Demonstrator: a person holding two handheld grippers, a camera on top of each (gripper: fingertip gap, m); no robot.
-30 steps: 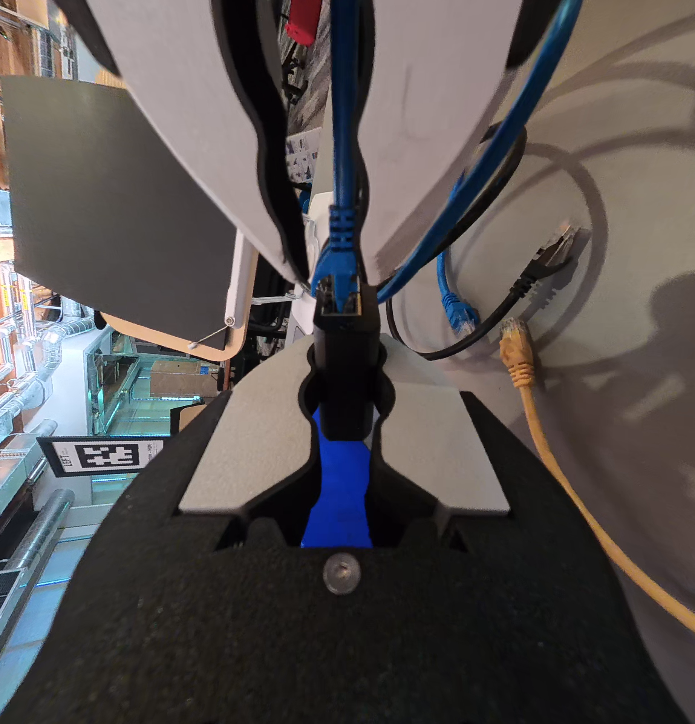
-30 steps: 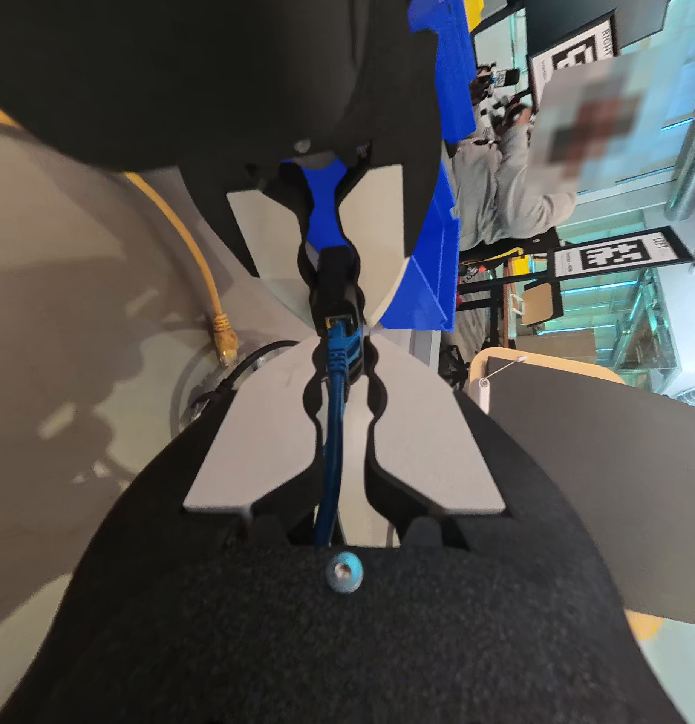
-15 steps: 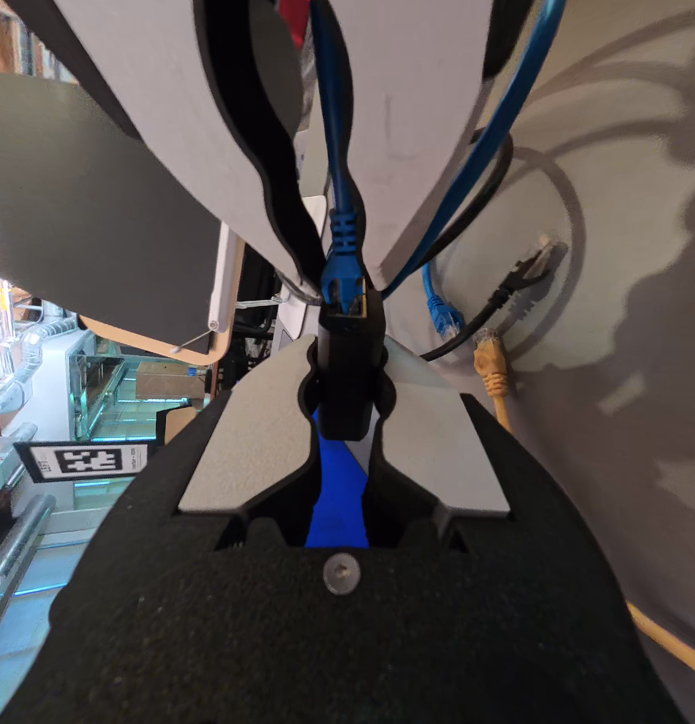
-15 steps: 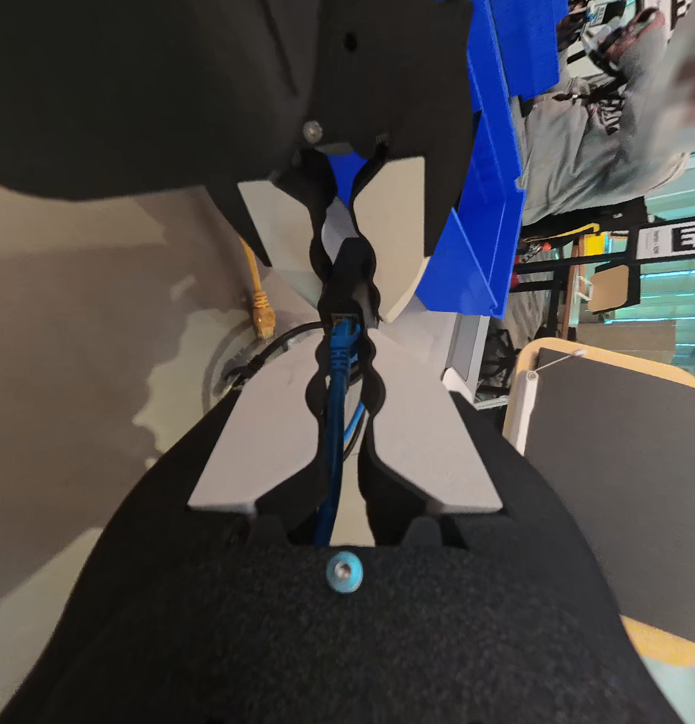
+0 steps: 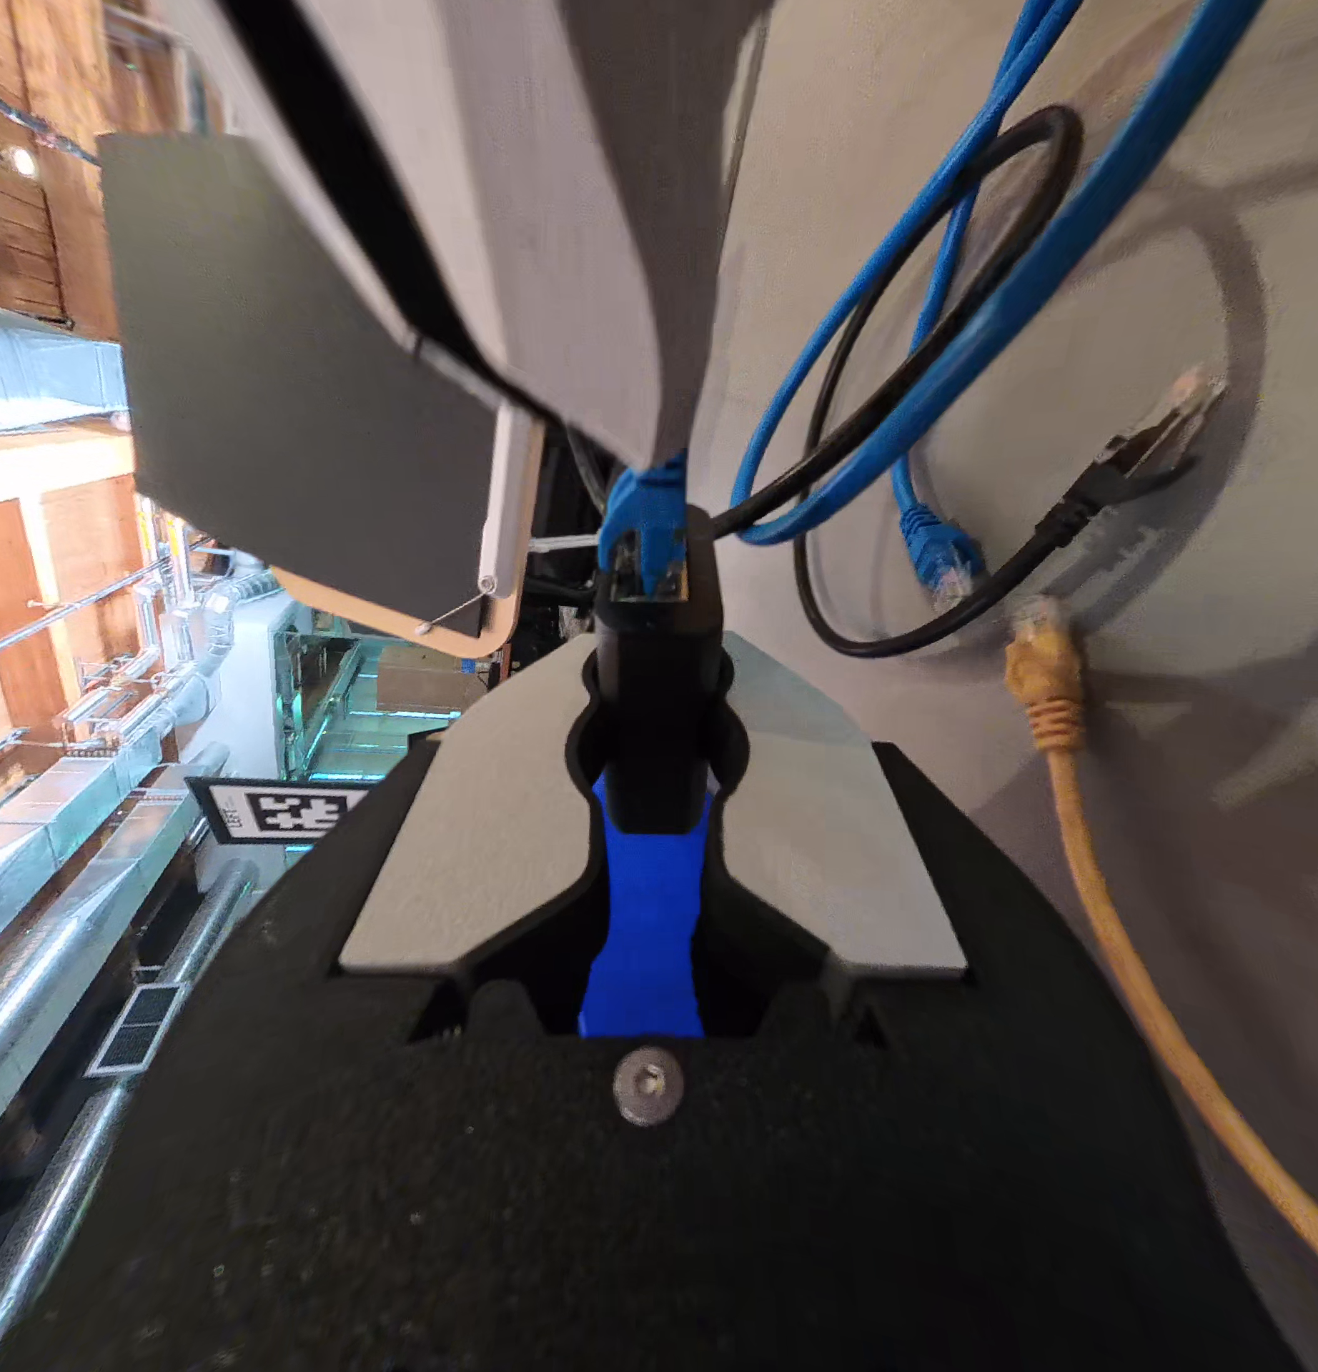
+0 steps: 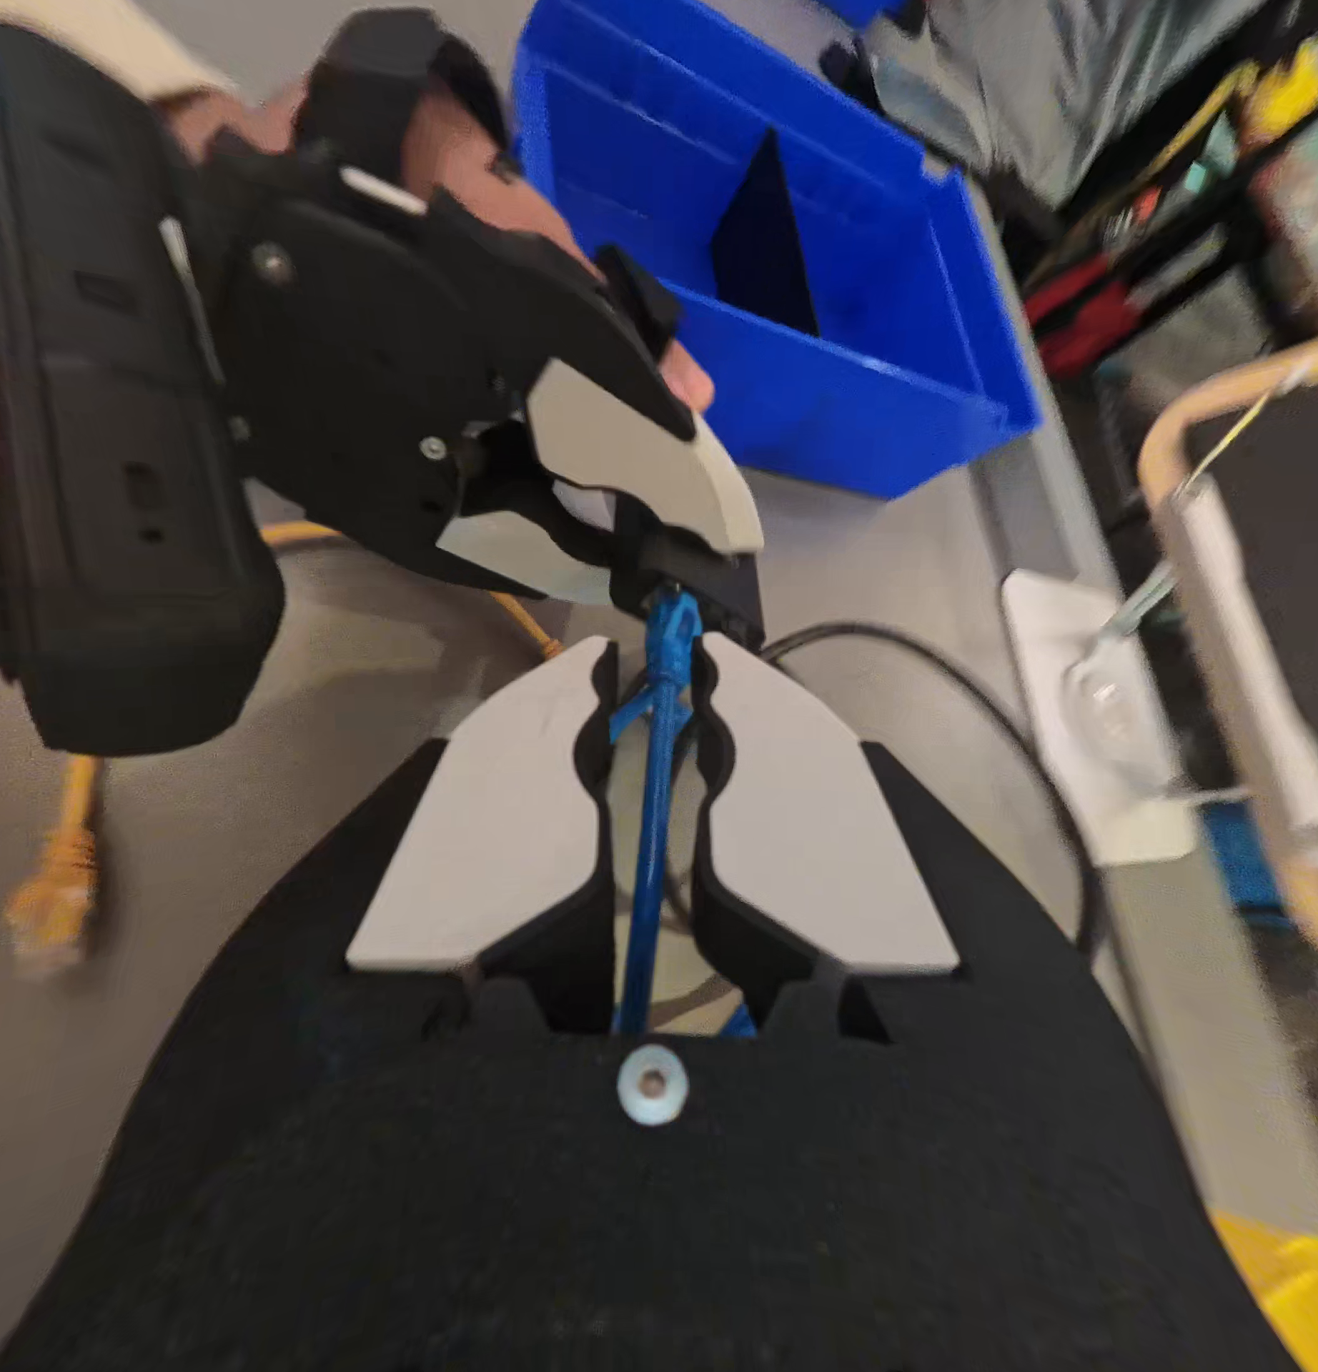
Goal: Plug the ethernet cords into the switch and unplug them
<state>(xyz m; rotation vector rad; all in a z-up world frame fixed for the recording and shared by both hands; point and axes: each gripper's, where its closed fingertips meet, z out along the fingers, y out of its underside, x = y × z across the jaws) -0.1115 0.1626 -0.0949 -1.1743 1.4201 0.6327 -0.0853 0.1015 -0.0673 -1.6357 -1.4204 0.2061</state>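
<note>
The left gripper [image 5: 660, 713] is clamping the black switch [image 5: 656, 668], bracing it while the right gripper [image 6: 656, 668], fingers slightly parted, is straddling the blue ethernet plug [image 6: 667, 631].

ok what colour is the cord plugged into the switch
Blue cord; clearest in the left wrist view.

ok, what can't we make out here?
- Other ports on switch: left wrist view, left tool covers its sides.
- Whether right tool pinches blue cord: right wrist view, motion blur.
- Far end of yellow cord: left wrist view, cut by right edge.
</note>
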